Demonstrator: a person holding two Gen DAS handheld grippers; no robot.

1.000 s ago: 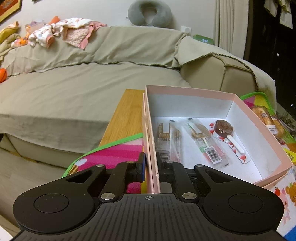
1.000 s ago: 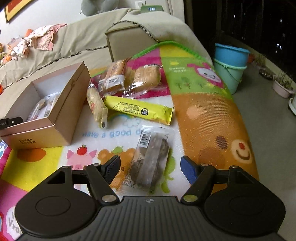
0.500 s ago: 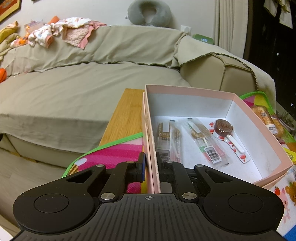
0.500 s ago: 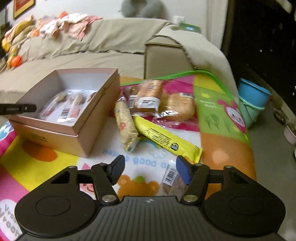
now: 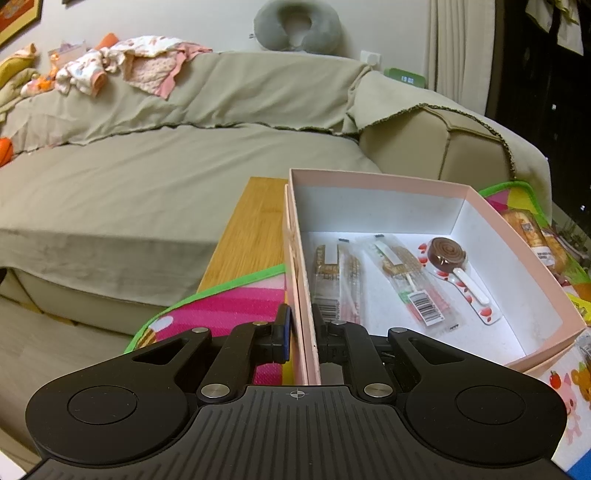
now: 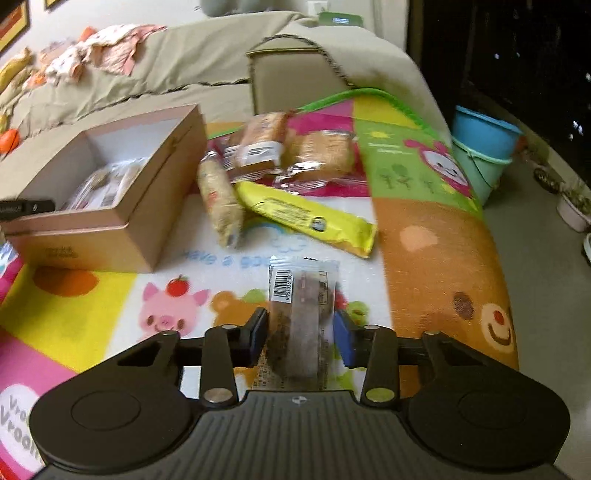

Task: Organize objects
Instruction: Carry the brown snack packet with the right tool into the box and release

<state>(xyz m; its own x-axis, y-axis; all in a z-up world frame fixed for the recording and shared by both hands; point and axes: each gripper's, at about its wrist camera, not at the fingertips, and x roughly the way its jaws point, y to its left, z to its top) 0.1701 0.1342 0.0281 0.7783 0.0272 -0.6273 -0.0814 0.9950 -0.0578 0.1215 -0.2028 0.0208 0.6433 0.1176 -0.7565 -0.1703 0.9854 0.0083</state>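
Brown snack pack [image 6: 301, 314], clear wrapper with barcode label, lying on the play mat [image 6: 424, 236] directly between the fingers of the right gripper [image 6: 301, 341]; jaws closing on it, pads at or just short of its two long edges, contact not certain. Beyond it on the mat: yellow bar [image 6: 306, 218], pale roll [image 6: 219, 201] beside it, two bread packs [image 6: 291, 151] further back. Pink box [image 6: 140, 221], open-topped, stands on the mat to the left; this view shows its outer walls and only a blurred glimpse of wrapped contents. Left gripper [image 5: 301, 326] clamped shut on the near wall of the box [image 5: 373, 179], one finger outside, one inside; only a finger of it shows in the right view, at the box rim. Left view alone shows the contents clearly: two clear stick packs [image 5: 369, 280] side by side, and a chocolate swirl lollipop [image 5: 448, 254] on a white stick. Left view also shows the wooden tabletop [image 5: 255, 229] under the mat edge. Behind: sofa [image 5: 147, 177] with clothes [image 5: 122, 62] and neck pillow [image 5: 297, 24]. Right view alone: blue buckets [image 6: 482, 147] on the floor.
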